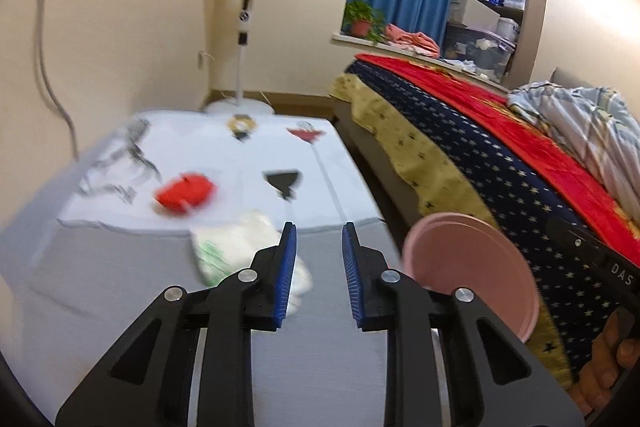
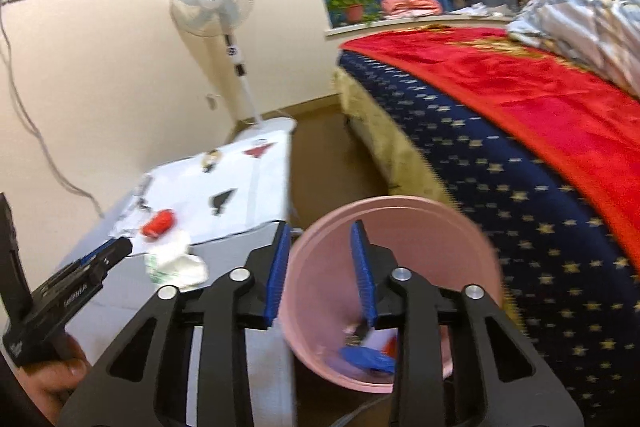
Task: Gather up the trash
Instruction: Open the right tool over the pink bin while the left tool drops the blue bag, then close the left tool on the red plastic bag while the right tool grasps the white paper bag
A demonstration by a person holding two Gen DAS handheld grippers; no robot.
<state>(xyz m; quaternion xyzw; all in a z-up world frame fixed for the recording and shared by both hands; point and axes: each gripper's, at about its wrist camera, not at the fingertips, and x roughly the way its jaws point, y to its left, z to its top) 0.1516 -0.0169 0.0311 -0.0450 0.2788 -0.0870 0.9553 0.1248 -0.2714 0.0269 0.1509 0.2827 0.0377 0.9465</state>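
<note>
A few scraps already lay in the pink bin [image 2: 400, 247], while the red wrapper [image 1: 185, 191] and white crumpled bag [image 1: 236, 247] remained on the surface [image 1: 120, 287], both tongs [image 1: 319, 267] [image 2: 322, 267] spread and empty.

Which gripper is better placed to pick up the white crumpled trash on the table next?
Probably the left gripper. Its jaws are apart and empty, and the white crumpled trash lies just ahead. The right gripper straddles the rim of the pink bin, farther from that trash.
</note>
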